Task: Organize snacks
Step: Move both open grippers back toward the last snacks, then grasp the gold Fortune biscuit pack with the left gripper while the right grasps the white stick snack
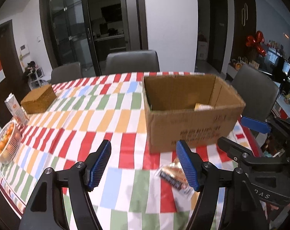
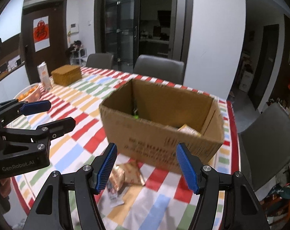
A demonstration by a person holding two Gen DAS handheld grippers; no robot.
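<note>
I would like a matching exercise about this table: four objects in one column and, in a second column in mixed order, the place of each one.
Objects:
1. brown cardboard box
2. woven brown lidded basket
3. white wire bowl of oranges
4. shiny golden snack packets

Places:
A. left table edge, near a carton
B. on the cloth just in front of the box
C. far left, near a grey chair
D. right half of the checked tablecloth, open on top

Pairs: 1-D, 2-C, 3-A, 4-B
</note>
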